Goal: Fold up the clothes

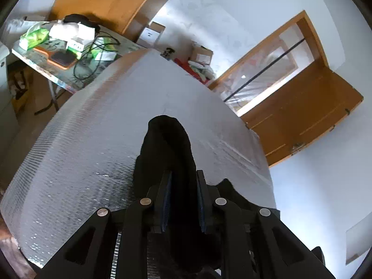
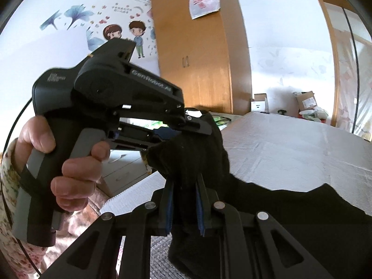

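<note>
You clamp the black garment (image 1: 167, 153) in your left gripper (image 1: 184, 186) and right gripper (image 2: 184, 193), bunched at twelve o'clock over the quilted bed (image 1: 81, 139), likely to spread it.

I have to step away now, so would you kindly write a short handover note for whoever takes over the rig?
Left gripper: shut on the black garment, holding a bunched fold between its pads.
Right gripper: also shut on the black garment, close beside the left one, which a hand holds by its grip.
Where things are: the garment hangs from both grippers above the quilted silver surface; part of it trails to the right over that surface.
Done: both grips are taken and the cloth is lifted.
Left: no finished fold is visible; lay the garment flat and fold it, I would suggest.
</note>
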`<action>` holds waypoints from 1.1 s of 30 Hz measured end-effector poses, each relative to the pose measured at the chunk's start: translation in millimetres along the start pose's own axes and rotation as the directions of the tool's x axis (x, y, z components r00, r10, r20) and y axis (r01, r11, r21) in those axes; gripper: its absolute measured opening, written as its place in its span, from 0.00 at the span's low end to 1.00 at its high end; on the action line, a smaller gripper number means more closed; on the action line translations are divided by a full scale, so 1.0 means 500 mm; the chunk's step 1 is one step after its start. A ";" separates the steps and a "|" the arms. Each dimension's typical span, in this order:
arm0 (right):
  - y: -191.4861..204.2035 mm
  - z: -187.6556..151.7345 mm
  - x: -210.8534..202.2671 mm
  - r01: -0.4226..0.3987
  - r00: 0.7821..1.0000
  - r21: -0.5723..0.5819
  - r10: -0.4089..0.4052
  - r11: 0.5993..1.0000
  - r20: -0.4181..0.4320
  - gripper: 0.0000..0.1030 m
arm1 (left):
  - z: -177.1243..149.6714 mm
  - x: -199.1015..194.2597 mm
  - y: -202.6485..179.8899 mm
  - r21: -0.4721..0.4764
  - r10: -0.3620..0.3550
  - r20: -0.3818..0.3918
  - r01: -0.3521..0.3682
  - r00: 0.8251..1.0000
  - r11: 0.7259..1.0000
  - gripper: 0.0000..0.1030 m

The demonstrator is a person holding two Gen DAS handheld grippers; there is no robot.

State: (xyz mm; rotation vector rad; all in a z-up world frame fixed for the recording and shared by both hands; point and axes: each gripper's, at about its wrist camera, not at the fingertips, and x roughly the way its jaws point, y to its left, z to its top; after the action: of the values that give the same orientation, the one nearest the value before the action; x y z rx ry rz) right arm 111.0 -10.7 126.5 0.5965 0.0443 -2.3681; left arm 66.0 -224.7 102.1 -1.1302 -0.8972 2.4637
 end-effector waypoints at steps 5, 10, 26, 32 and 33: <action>-0.033 0.011 -0.019 0.021 0.999 0.020 -0.022 1.000 0.029 0.16 | -0.005 0.011 -0.049 0.049 -0.022 -0.007 0.022 1.000 0.999 0.19; -0.054 0.005 -0.063 0.043 0.998 0.053 -0.045 0.998 0.039 0.16 | -0.013 0.033 -0.092 0.082 -0.040 -0.029 0.042 0.999 0.996 0.19; -0.105 -0.043 -0.150 0.100 0.995 0.090 -0.102 0.991 0.016 0.16 | -0.063 0.111 -0.175 0.149 -0.069 -0.130 0.088 0.989 0.985 0.19; -0.127 -0.060 -0.169 0.111 0.994 0.109 -0.111 0.988 -0.004 0.17 | -0.085 0.147 -0.202 0.159 -0.081 -0.178 0.110 0.981 0.981 0.19; -0.131 -0.064 -0.174 0.114 0.993 0.113 -0.114 0.987 -0.008 0.17 | -0.088 0.154 -0.206 0.163 -0.082 -0.186 0.113 0.979 0.980 0.19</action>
State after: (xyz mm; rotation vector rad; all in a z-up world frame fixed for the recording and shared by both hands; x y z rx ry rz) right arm 140.0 98.8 126.9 0.6654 -0.0569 -2.4940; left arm 49.4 -89.8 101.5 -1.1933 -0.6574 2.2689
